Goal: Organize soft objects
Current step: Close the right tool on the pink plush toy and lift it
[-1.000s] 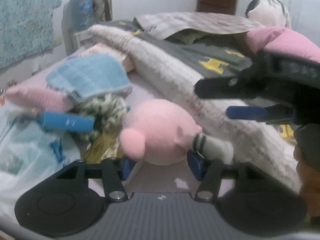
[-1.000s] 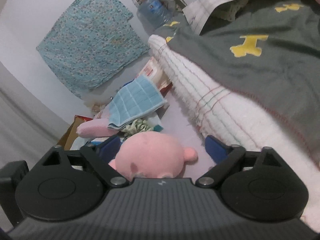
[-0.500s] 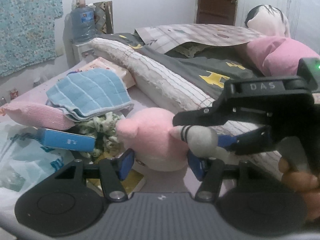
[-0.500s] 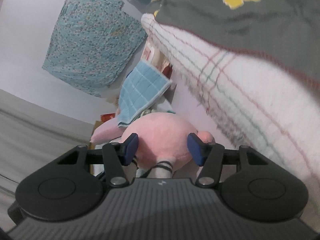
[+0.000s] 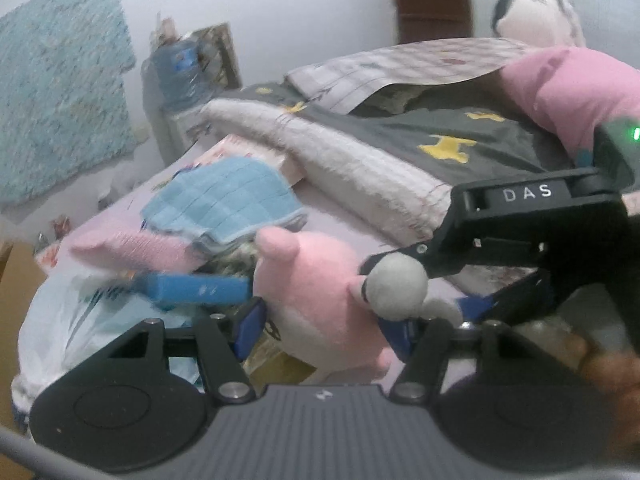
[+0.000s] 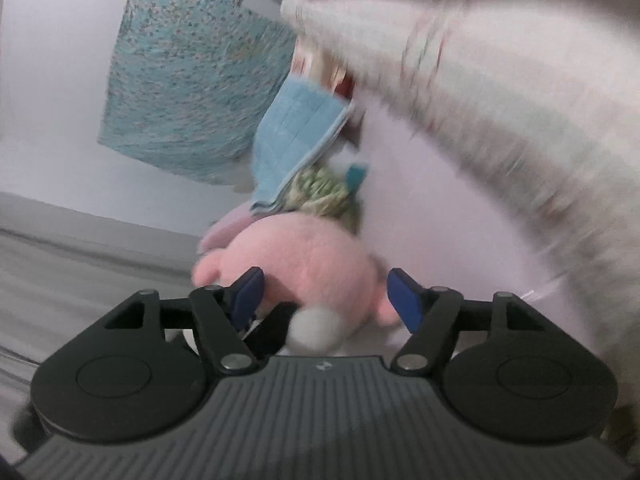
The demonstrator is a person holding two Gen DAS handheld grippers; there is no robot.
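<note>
we have the pink plush [image 5: 316, 300] on the bed [image 5: 360, 236], just in front of the blue towel [image 5: 224, 204] and beside the rolled blanket [image 5: 352, 168], so both tools can reach it from this side. our left gripper [image 5: 320, 326] straddles its body, jaws opening, pads not clearly pressing. our right gripper [image 6: 326, 300] brackets the plush too, with the grey limb [image 6: 316, 330] between its jaws; they are opening, the pads clear of the fur on at least one side.

Pink plush toy [image 6: 304, 264] between opening jaws, blue cloth [image 6: 298, 136] beyond
</note>
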